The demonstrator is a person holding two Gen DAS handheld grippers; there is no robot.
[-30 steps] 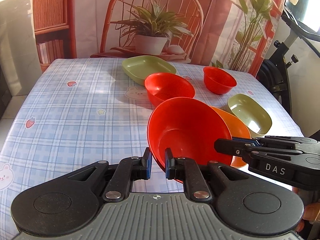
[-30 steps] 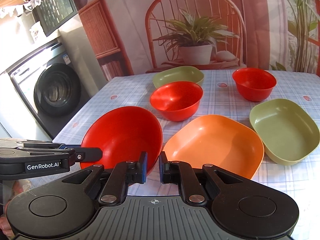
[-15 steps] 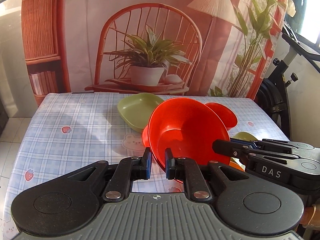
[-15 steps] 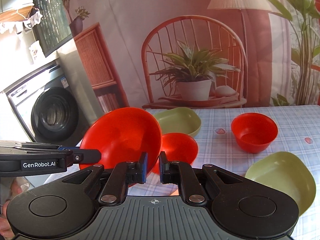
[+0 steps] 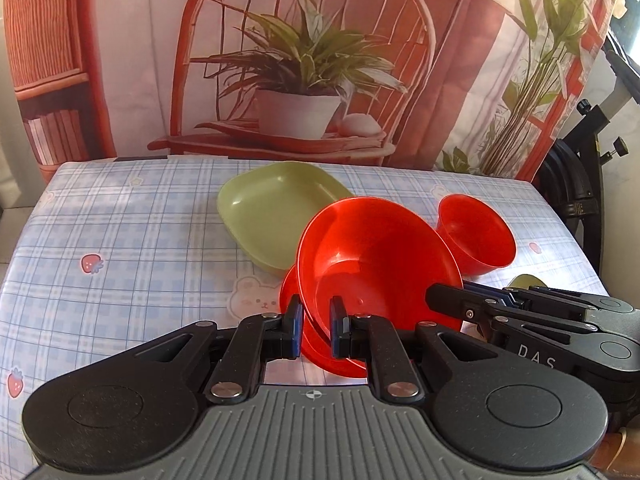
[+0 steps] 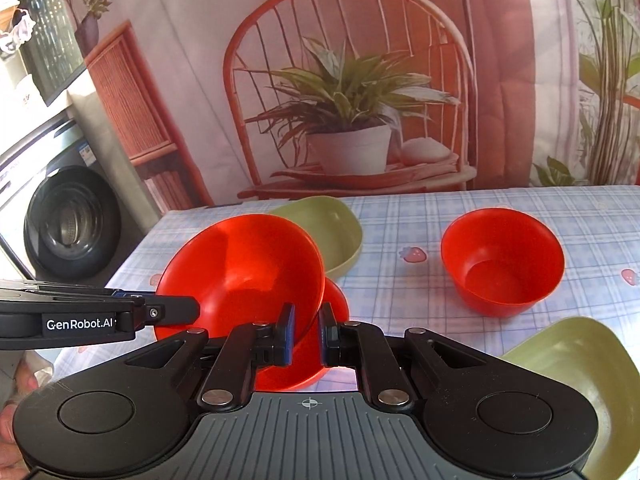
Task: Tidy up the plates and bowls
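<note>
A large red bowl (image 5: 376, 256) is held tilted in the air by both grippers. My left gripper (image 5: 315, 330) is shut on its near-left rim. My right gripper (image 6: 304, 334) is shut on its right rim; the bowl also shows in the right wrist view (image 6: 244, 264). Just beneath it a second red bowl (image 6: 316, 356) sits on the table, its rim peeking out in the left wrist view (image 5: 290, 292). A smaller, deeper red bowl (image 6: 502, 260) stands to the right.
A green dish (image 5: 272, 212) lies at the back of the checked table (image 5: 120, 240), just behind the held bowl. Another green dish (image 6: 580, 376) lies near right. A printed backdrop stands behind the table. A washing machine (image 6: 68, 224) stands to the left.
Both grippers carried the large red bowl up off the orange plate, then forward and down over the second red bowl. The orange plate has left both views.
</note>
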